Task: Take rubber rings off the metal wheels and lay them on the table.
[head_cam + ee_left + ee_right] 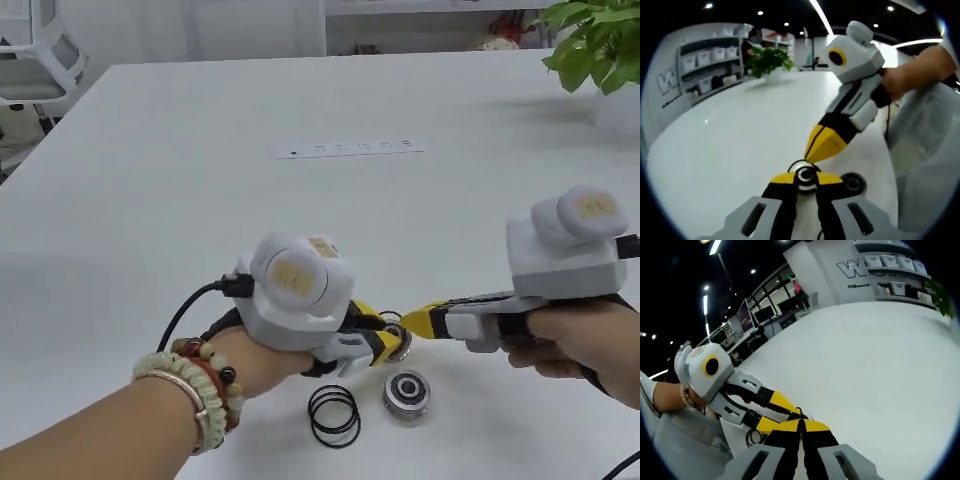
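The held wheel (pixel 805 174) sits clamped edge-on between the jaws of the left gripper (pixel 805 179), raised just above the table (pixel 200 200) near its front edge. The right gripper (pixel 801 426) meets it tip to tip from the other side. Its jaws are pressed together on what appears to be a thin black rubber ring (pixel 389 317) at the wheel's rim, though the loop is too fine to be sure of the hold. Below, a small pile of loose rings (pixel 333 413) lies flat on the table, and just beside it rests a second wheel (pixel 407 393). The step in hand, I judge, is peeling a ring off the clamped wheel. The next move calls for a steady left grip while the right draws the ring clear over the rim, then sets it down by the pile
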The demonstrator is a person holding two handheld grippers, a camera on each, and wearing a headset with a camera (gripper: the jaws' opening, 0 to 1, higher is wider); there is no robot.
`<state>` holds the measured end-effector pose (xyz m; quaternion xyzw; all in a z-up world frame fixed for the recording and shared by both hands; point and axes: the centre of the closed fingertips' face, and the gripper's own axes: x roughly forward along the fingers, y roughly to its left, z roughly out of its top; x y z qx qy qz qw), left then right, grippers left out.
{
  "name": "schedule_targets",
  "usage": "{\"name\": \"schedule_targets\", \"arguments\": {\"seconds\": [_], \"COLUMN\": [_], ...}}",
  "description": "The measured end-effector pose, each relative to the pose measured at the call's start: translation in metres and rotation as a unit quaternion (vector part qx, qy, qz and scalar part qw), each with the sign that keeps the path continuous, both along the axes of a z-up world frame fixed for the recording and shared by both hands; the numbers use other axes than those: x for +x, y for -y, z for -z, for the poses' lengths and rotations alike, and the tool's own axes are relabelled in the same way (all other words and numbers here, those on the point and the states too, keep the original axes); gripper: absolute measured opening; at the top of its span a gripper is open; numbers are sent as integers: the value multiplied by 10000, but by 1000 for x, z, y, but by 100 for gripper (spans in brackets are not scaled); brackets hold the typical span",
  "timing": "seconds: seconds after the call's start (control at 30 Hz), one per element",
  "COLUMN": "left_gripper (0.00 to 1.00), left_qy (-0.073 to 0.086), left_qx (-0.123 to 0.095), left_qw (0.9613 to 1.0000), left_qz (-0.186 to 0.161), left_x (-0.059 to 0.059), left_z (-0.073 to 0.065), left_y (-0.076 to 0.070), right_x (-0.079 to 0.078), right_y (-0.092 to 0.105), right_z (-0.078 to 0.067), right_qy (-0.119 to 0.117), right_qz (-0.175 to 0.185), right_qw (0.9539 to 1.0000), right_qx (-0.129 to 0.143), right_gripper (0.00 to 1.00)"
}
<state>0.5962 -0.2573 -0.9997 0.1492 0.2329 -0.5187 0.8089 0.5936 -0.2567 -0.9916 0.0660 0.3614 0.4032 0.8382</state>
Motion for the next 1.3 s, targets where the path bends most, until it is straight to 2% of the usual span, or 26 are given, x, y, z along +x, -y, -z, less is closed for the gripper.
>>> {"name": "schedule_targets", "arguments": {"seconds": [0.17,0.23,0.27,0.3,0.33,0.37,0.4,0.47,0.57,0.8,0.97,1.1,1.13,1.17,1.23,1.3], "left_gripper": [23,26,26,26,26,27,28,33,40,45,50,54,54,55,55,57], "left_qy": [38,-13,-104,-288,-402,-332,-147,4,84,413,660,802,909,950,932,860], "left_qx": [-126,-187,-238,-276,-271,-242,-155,-35,-40,-188,-254,-203,-25,82,195,181], "left_qw": [9996,9995,9993,9988,9983,9983,9977,9976,9975,9975,9972,9965,9958,9954,9954,9961], "left_qz": [235,246,259,275,322,423,646,691,703,533,247,138,138,129,138,69], "left_x": [-5,-6,-9,-13,-18,-22,-26,-29,-33,-40,-44,-51,-53,-54,-61,-66], "left_z": [-19,-27,-30,-32,-35,-38,-43,-48,-61,-91,-108,-111,-108,-106,-101,-97], "left_y": [1,0,0,0,-2,-3,-6,-13,-27,-64,-90,-106,-114,-118,-125,-132], "right_x": [1,1,1,1,0,-1,-1,-2,-3,-7,-14,-22,-23,-26,-31,-38], "right_y": [2,3,3,4,4,3,2,0,-3,-9,-19,-29,-31,-33,-38,-43], "right_z": [-4,-4,-4,-5,-6,-8,-10,-13,-18,-29,-36,-39,-39,-39,-39,-38], "right_qy": [-35,-42,-30,-1,25,44,55,135,185,261,157,-21,-50,-85,-169,-266], "right_qz": [83,86,83,73,49,16,-16,-81,-137,-237,-369,-489,-522,-561,-649,-779], "right_qw": [9999,9999,9999,10000,10000,10000,10000,9999,9997,9991,9979,9961,9957,9954,9942,9926], "right_qx": [102,109,82,27,23,35,44,41,96,240,517,736,758,777,844,896], "right_gripper": [0,0,0,0,0,0,0,0,0,0,0,0,0,0,0,0]}}
